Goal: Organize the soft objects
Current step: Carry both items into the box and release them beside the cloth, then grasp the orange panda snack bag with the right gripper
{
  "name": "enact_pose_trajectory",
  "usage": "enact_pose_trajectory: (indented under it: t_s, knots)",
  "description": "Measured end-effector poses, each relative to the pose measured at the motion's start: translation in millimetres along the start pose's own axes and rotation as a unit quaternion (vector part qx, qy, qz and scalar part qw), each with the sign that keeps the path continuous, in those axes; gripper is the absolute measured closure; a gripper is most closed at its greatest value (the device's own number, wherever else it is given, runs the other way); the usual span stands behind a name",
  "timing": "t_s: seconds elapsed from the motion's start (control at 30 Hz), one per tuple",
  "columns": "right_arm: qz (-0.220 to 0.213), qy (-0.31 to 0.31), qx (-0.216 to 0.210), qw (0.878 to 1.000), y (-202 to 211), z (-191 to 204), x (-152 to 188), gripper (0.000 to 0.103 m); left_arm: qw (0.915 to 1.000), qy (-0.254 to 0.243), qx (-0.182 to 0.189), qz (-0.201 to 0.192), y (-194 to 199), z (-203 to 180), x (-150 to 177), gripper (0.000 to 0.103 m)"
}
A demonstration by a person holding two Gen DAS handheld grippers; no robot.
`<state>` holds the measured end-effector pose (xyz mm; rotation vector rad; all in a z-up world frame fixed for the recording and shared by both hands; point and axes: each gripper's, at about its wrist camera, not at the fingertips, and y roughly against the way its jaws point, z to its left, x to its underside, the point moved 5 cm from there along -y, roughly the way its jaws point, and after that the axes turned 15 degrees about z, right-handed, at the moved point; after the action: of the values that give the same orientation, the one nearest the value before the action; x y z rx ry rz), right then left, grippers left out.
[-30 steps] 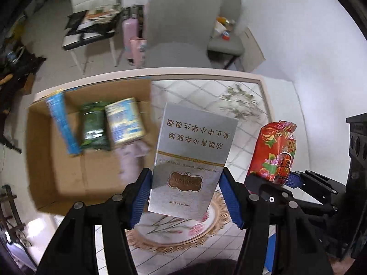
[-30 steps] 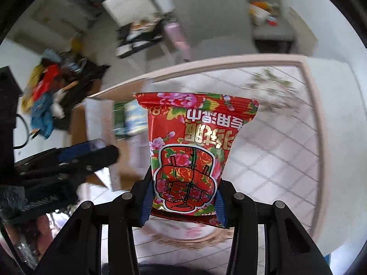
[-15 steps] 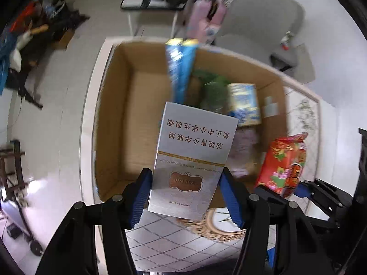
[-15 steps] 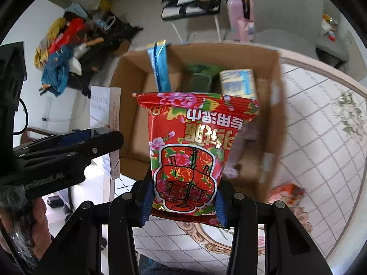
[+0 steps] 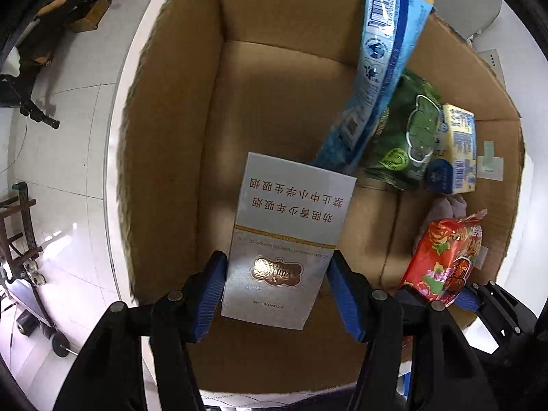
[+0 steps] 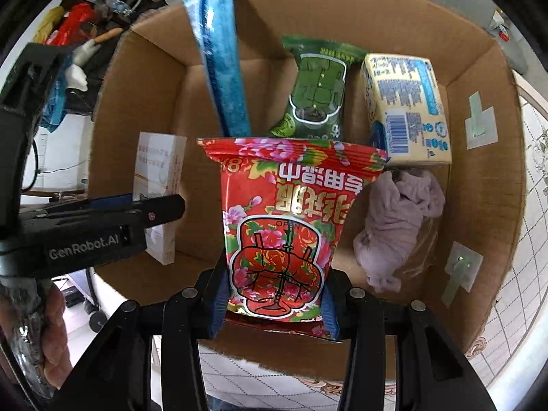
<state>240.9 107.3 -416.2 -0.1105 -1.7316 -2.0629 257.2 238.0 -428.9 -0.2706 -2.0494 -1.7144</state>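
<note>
Both tools hang over the open cardboard box (image 6: 486,185). The left tool (image 5: 277,287) pinches a silver carton (image 5: 287,239) above the box's bare side; the right tool (image 6: 274,294) pinches a red floral packet (image 6: 284,226). Inside lie a blue packet (image 6: 222,68), green packet (image 6: 318,85), yellow pack (image 6: 404,106) and crumpled cloth (image 6: 397,222).

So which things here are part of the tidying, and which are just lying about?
Job: silver box in left tongs; red packet in right tongs; carton; blue packet; green packet; yellow box; cloth.
About: floor clutter.
</note>
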Motion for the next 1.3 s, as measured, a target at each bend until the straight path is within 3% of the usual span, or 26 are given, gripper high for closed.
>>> enact_pose_trajectory:
  t_s: [0.13, 0.4, 0.47, 0.53, 0.7, 0.93, 1.03, 1.1, 1.13, 1.3]
  knots:
    - [0.002, -0.012, 0.017, 1.000, -7, -12, -4, 0.056, 0.9999, -0.003, -0.010, 0.000, 0, -7, -3, 0.045]
    - [0.027, -0.027, -0.002, 0.999, -16, -29, -12, 0.052, 0.9990, -0.005, -0.039, 0.023, -9, -22, 1, 0.044]
    - [0.022, -0.032, 0.004, 0.999, -8, -40, -9, 0.034, 0.9977, -0.009, -0.063, 0.025, -10, -25, 4, 0.044]
    - [0.012, -0.034, 0.006, 0.999, 1, -43, -9, 0.023, 0.9975, -0.007, -0.067, 0.024, -9, -27, 8, 0.044]
    - [0.000, -0.037, 0.010, 0.999, 21, -44, -2, 0.023, 0.9987, 0.002, -0.049, 0.014, -3, -32, 24, 0.044]
    - [-0.023, -0.034, 0.039, 0.998, 47, -35, 32, 0.016, 0.9982, -0.001, -0.046, -0.040, 26, -43, 61, 0.043]
    - [-0.032, -0.040, 0.027, 0.998, 54, -37, 44, 0.016, 0.9970, -0.002, -0.040, -0.067, 39, -37, 76, 0.032]
    - [-0.039, -0.042, 0.025, 0.998, 59, -38, 53, 0.013, 0.9958, -0.001, -0.041, -0.082, 55, -31, 81, 0.016]
    - [-0.046, -0.042, 0.025, 0.998, 61, -38, 57, 0.009, 0.9948, 0.002, -0.040, -0.093, 59, -29, 86, 0.015]
    - [-0.074, -0.039, 0.040, 0.996, 82, -39, 77, 0.008, 0.9908, 0.004, -0.041, -0.129, 78, -25, 103, 0.009]
